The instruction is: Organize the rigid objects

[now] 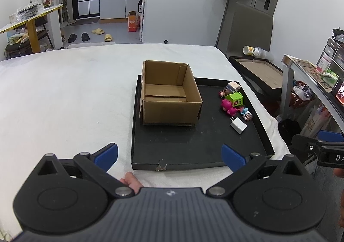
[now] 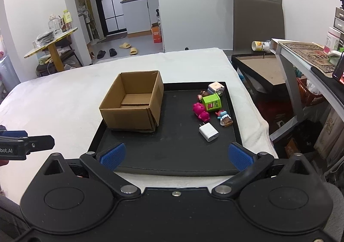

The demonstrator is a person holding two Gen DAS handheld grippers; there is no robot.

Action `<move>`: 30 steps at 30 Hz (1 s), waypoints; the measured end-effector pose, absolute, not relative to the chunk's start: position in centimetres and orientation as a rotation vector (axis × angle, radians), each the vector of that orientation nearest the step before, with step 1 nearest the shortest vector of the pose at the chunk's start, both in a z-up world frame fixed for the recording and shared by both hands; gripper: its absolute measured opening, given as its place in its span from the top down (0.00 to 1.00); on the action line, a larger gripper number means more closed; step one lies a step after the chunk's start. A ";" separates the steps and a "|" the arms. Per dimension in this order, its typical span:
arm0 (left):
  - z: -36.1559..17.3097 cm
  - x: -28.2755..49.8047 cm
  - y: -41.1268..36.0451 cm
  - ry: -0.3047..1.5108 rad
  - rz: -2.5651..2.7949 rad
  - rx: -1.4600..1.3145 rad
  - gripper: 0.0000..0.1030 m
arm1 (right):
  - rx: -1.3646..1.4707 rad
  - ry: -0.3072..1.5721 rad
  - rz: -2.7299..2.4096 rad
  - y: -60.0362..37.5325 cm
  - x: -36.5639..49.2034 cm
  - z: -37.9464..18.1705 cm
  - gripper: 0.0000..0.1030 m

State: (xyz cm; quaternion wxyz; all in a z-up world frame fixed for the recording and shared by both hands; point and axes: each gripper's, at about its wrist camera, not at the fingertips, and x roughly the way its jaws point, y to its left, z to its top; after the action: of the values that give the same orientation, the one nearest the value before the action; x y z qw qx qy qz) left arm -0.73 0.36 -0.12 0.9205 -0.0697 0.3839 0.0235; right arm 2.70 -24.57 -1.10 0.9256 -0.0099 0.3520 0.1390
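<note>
An empty open cardboard box (image 1: pixel 169 93) (image 2: pixel 133 103) stands on the left part of a black tray (image 1: pixel 193 145) (image 2: pixel 172 151). On the tray's right side lie a white charger plug (image 1: pixel 238 125) (image 2: pixel 208 133), a pink figure (image 1: pixel 228 106) (image 2: pixel 200 111), a green cube (image 1: pixel 235 98) (image 2: pixel 212 102), a small blue-headed charm (image 1: pixel 246 114) (image 2: pixel 224 117) and a pale cube toy (image 1: pixel 233 86) (image 2: pixel 216 87). My left gripper (image 1: pixel 169 156) is open near the tray's front edge, holding nothing. My right gripper (image 2: pixel 176 155) is open over the tray's front edge, also holding nothing.
The tray rests on a white-covered table (image 1: pixel 64 91) (image 2: pixel 53 96). To the right stand a dark low table with a board (image 1: pixel 258 72) (image 2: pixel 258 68), a tipped cup (image 1: pixel 249 50) (image 2: pixel 259 46) and a cluttered grey desk (image 2: pixel 307 57). A grey chair back (image 2: pixel 258 20) stands behind.
</note>
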 end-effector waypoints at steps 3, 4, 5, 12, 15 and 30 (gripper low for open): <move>-0.2 -0.7 0.3 0.792 0.046 -0.141 0.01 | -0.023 0.723 0.286 -24.5 2.7 -1.1 0.00; -0.2 -0.7 0.3 0.793 0.044 -0.142 0.01 | -0.024 0.722 0.285 -24.6 2.7 -1.3 0.00; -0.2 -0.7 0.3 0.795 0.045 -0.142 0.01 | -0.024 0.721 0.284 -24.6 2.7 -1.2 0.00; -0.2 -0.6 0.2 0.797 0.044 -0.142 0.01 | -0.018 0.721 0.270 -24.9 2.9 -1.1 0.00; -0.3 -0.6 0.2 0.796 0.044 -0.143 0.01 | -0.020 0.722 0.269 -24.9 2.9 -1.0 0.00; -0.2 -0.7 0.1 0.795 0.047 -0.147 0.01 | -0.021 0.720 0.277 -24.9 2.8 -0.8 0.00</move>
State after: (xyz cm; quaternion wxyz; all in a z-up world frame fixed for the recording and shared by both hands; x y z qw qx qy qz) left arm -0.68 0.14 -0.25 0.9192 -0.0713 0.3866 0.0227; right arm 2.78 -24.87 -0.81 0.9265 -0.0100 0.3511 0.1351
